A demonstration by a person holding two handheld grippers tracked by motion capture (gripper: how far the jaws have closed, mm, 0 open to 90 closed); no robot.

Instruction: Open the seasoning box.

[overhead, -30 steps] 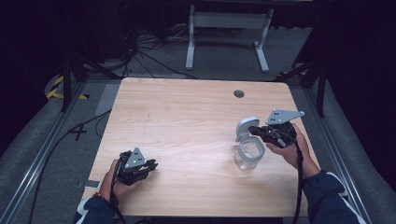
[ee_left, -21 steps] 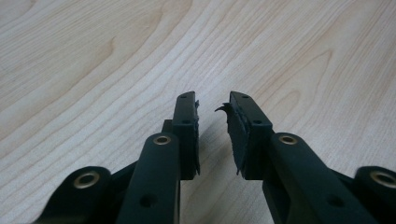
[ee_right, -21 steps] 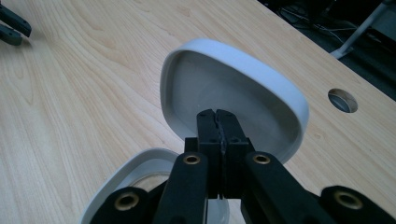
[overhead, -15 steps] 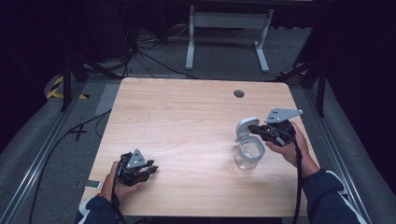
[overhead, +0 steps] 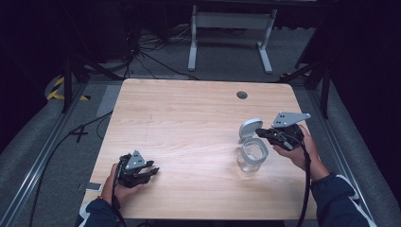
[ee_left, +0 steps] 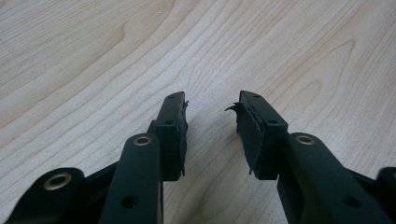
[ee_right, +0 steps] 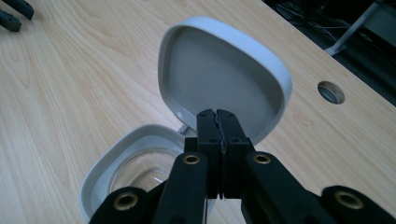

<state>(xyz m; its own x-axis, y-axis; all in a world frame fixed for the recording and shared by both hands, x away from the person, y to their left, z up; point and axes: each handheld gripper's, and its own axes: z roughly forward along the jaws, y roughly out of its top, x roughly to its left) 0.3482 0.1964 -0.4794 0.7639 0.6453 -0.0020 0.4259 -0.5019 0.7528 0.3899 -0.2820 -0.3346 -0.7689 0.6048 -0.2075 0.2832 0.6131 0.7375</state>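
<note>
The wooden surface (overhead: 189,123) takes up the middle of the high view, bare except for a round cable hole (overhead: 242,94) near its upper right and one clear container (overhead: 252,156) at the lower right of the frame. The container stands upright, with its grey hinged lid (overhead: 249,127) swung open and standing up just above and left of the mouth.

The right tongs (overhead: 263,134) sit just right of the lid and point left at it. In the right gripper view their jaws are pressed flat together, nothing between them, and the tips lie over the hinge side of the lid, in front of its hollow inner face (ee_right: 224,79). Whether they touch it I cannot tell. Any move on the lid turns on this: it lies straight ahead of the right tongs, tipped back away from them, while the left tongs (overhead: 150,171) rest well apart at the lower left, jaws spread over bare wood (ee_left: 210,56).

No brand, label or writing can be read anywhere.
</note>
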